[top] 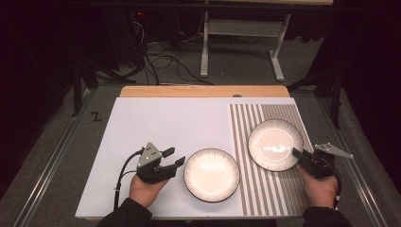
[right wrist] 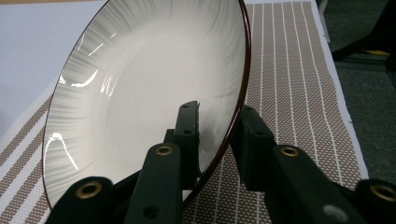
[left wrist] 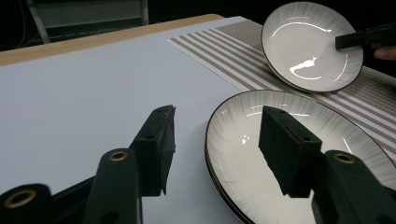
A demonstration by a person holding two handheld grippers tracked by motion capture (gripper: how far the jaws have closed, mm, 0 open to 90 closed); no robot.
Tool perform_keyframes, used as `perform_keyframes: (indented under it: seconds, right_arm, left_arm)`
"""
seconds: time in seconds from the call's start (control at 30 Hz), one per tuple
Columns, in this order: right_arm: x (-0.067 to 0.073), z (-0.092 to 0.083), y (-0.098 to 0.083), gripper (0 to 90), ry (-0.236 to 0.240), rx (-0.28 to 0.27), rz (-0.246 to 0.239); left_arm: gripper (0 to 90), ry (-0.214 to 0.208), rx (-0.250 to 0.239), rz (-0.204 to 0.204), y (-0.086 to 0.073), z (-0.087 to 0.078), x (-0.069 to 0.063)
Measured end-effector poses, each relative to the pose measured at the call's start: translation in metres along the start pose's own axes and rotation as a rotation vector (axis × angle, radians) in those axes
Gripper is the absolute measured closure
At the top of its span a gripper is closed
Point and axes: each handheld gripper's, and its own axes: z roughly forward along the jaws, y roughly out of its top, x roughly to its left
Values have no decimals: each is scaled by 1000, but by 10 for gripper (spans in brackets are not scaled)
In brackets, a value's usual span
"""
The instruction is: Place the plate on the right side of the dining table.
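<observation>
Two white plates with dark rims lie on the table. The near plate rests flat, half on the white sheet. My left gripper is open just left of it, one jaw over the sheet and the other over the plate's left rim, touching neither. The far plate sits tilted on the striped mat, its right edge raised. My right gripper straddles that raised rim, one jaw inside the bowl and one under it, with a small gap at the inner pad.
A brown-and-white striped mat covers the table's right part and a white sheet the left. The wooden table edge runs along the back. Beyond it are floor cables and a white stand.
</observation>
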Motion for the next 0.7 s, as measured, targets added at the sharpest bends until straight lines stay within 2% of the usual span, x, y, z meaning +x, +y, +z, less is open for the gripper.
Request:
perform_keyframes:
  seconds: [0.3, 0.7]
  right_arm:
    - [-2, 2, -1, 724, -9, 22, 7]
    - [-8, 4, -4, 699, -19, 55, 16]
  left_arm:
    - [460, -13, 9, -4, -2, -1, -3]
    - [460, -6, 19, -16, -5, 0, -2]
